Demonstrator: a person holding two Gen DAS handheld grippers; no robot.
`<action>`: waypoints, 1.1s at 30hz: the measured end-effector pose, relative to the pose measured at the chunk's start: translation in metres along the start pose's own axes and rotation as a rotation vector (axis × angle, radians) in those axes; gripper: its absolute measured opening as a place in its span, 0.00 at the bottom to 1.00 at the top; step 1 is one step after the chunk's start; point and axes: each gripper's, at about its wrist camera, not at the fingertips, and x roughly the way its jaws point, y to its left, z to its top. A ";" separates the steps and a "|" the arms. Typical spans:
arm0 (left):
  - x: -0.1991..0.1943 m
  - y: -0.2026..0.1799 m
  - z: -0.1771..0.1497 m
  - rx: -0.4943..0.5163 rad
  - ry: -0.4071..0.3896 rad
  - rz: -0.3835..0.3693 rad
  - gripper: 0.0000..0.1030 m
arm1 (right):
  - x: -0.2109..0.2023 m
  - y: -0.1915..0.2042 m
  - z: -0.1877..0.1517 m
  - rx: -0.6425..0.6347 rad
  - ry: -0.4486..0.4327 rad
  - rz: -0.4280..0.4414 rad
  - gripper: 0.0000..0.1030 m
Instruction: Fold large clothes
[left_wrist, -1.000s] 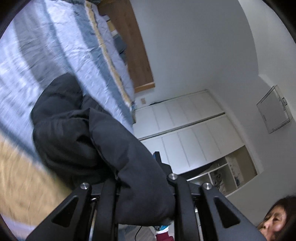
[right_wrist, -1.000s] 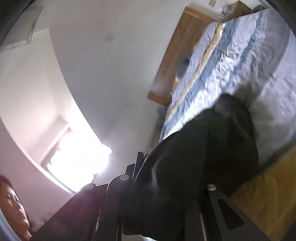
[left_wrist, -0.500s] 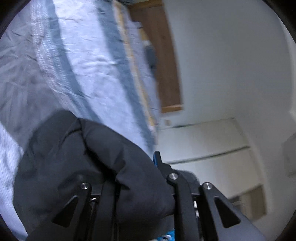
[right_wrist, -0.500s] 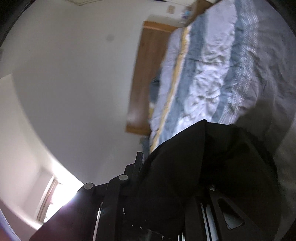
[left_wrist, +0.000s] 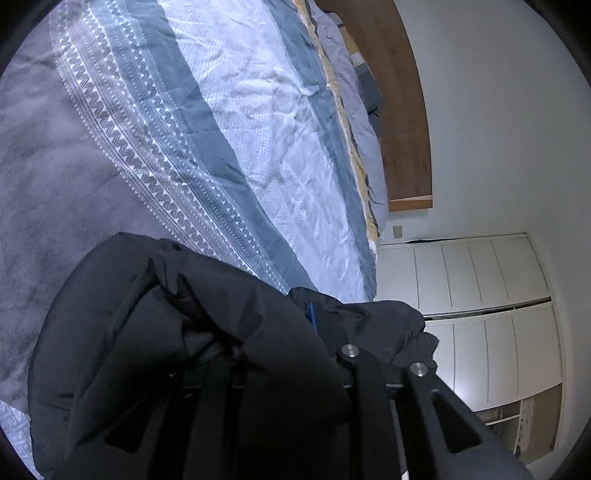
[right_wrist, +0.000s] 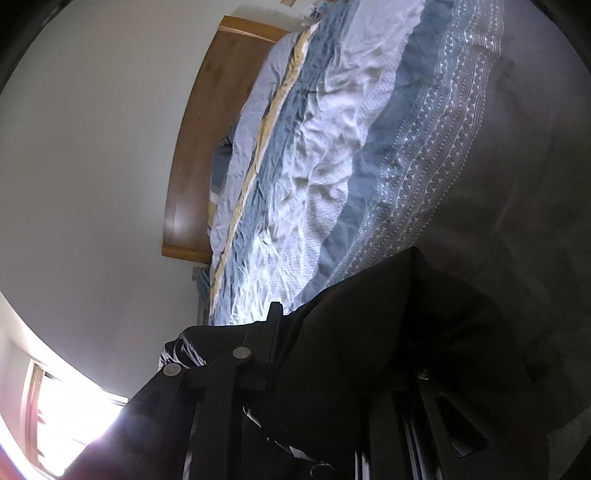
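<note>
I hold a bulky black padded jacket (left_wrist: 184, 350) above the striped blue-and-white quilted bedspread (left_wrist: 258, 110). My right gripper (right_wrist: 317, 369) is clamped tight on its fabric; my left gripper (left_wrist: 280, 369) is opening with the cloth between its jaws. To fold well, I should lay the edge flat and level before fully releasing. I can read no writing or labels.

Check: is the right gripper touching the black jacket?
Touching. The right wrist view shows the black jacket bunched between the right gripper fingers, clamped.

striped bed (left_wrist: 258, 110), wooden headboard (left_wrist: 402, 110), white wardrobe (left_wrist: 480, 295), bright window (right_wrist: 74, 424)
</note>
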 end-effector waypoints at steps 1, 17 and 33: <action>-0.002 -0.001 0.001 -0.005 0.001 -0.009 0.19 | 0.000 0.000 0.000 0.003 0.005 0.000 0.15; -0.108 -0.062 0.008 -0.096 -0.109 -0.135 0.52 | -0.084 0.052 0.021 -0.032 -0.050 0.073 0.97; -0.066 -0.178 -0.129 0.554 -0.029 0.330 0.53 | -0.065 0.188 -0.121 -0.714 0.067 -0.133 0.85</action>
